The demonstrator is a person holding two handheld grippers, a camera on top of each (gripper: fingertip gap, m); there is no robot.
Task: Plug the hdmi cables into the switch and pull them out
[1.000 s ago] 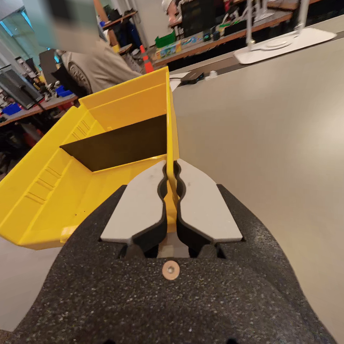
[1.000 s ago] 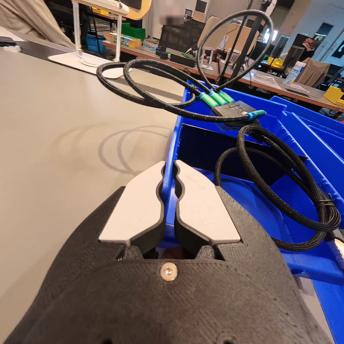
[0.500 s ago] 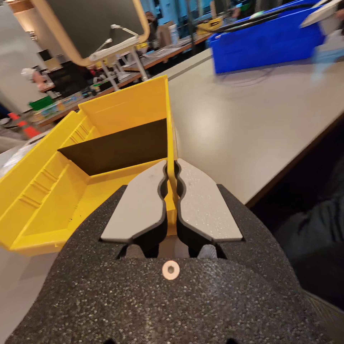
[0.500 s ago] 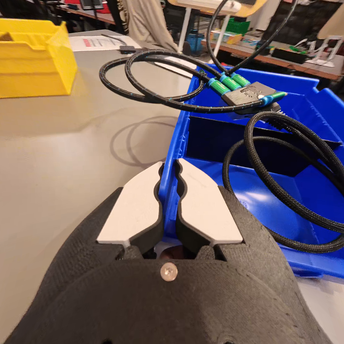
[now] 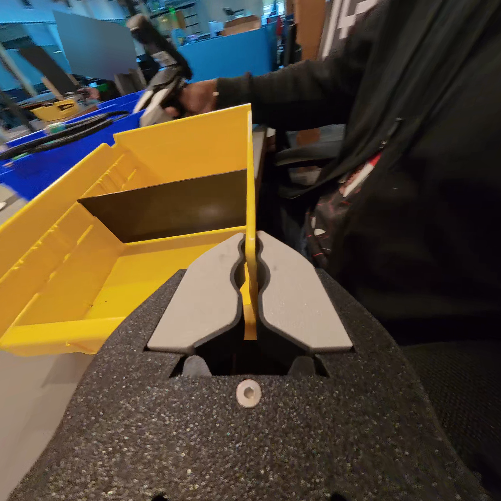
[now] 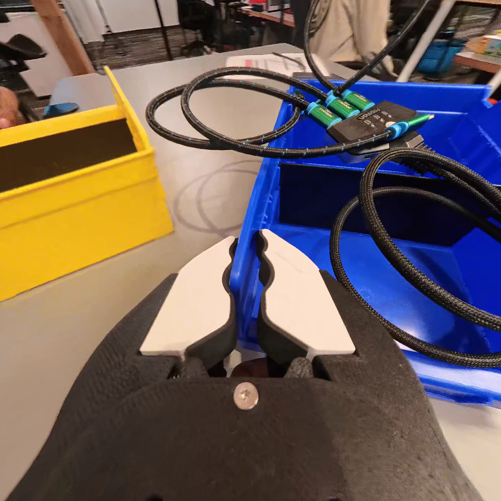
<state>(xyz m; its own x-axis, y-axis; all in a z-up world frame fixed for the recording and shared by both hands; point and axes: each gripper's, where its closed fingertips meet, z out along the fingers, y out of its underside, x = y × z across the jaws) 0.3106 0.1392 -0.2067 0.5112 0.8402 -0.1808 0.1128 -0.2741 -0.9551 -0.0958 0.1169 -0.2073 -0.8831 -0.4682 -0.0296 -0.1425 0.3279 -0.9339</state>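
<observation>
My left gripper [image 5: 250, 240] is shut on the right wall of a yellow bin [image 5: 168, 151] with a black divider; the bin is empty. My right gripper [image 6: 246, 240] is shut on the left wall of a blue bin [image 6: 273, 173]. A black HDMI switch [image 6: 368, 122] rests on the blue bin's far part with three green plugs [image 6: 337, 107] in its side and another green plug [image 6: 409, 124] lying across it. Braided cables [image 6: 217, 108] loop out over the table. A thicker black cable [image 6: 379, 260] coils inside the blue bin.
The yellow bin also shows in the right wrist view [image 6: 81, 195], left of the blue bin on the grey table [image 6: 81, 311]. In the left wrist view, a person in a black jacket [image 5: 406, 135] stands close on the right, and the blue bin [image 5: 54, 157] lies behind the yellow one. Across from one pair of fingers to the other is roughly 40 cm.
Both grippers have swung round with their bins held. The yellow bin has moved close to the blue bin, and the left view has turned from the table to the person.
</observation>
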